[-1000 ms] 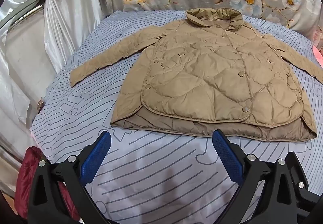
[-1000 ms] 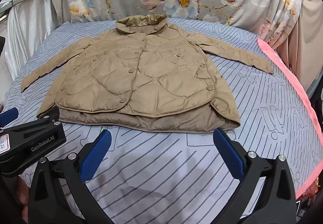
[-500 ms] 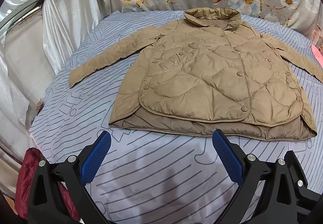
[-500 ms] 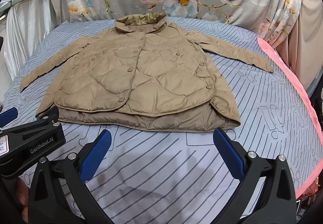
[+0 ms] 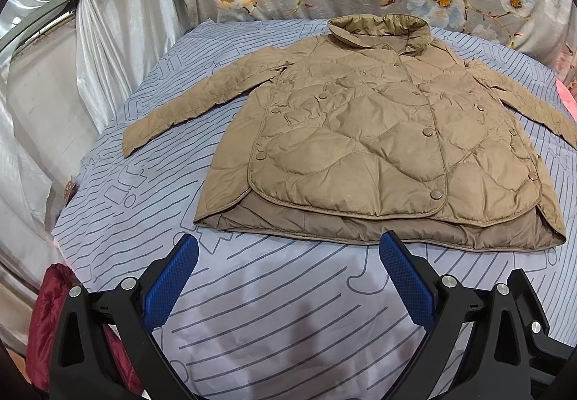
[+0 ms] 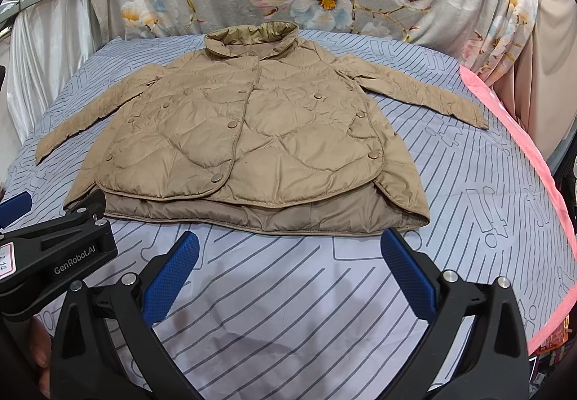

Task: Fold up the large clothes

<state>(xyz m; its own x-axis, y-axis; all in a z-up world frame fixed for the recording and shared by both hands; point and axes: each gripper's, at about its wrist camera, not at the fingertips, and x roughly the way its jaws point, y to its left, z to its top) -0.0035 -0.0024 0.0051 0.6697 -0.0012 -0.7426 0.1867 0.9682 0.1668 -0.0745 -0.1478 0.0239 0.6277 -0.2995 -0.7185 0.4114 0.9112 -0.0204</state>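
jacket laid flat, no fold made yet — the whole task is left.

the tan quilted jacket (image 5: 364, 144) lies buttoned and face up in the middle of the bed (image 5: 151, 205), collar at 12 o'clock, both sleeves spread out. the left hand-held gripper (image 5: 288, 277) and the right hand-held gripper (image 6: 288, 277) hover at 6 o'clock, short of the hem, jaws wide and holding nothing. only the left view shows a red bundle (image 5: 47, 324) at 8 o'clock; only the right shows the right cuff (image 6: 472, 115) and the pink edge (image 6: 512, 133) at 3 o'clock.
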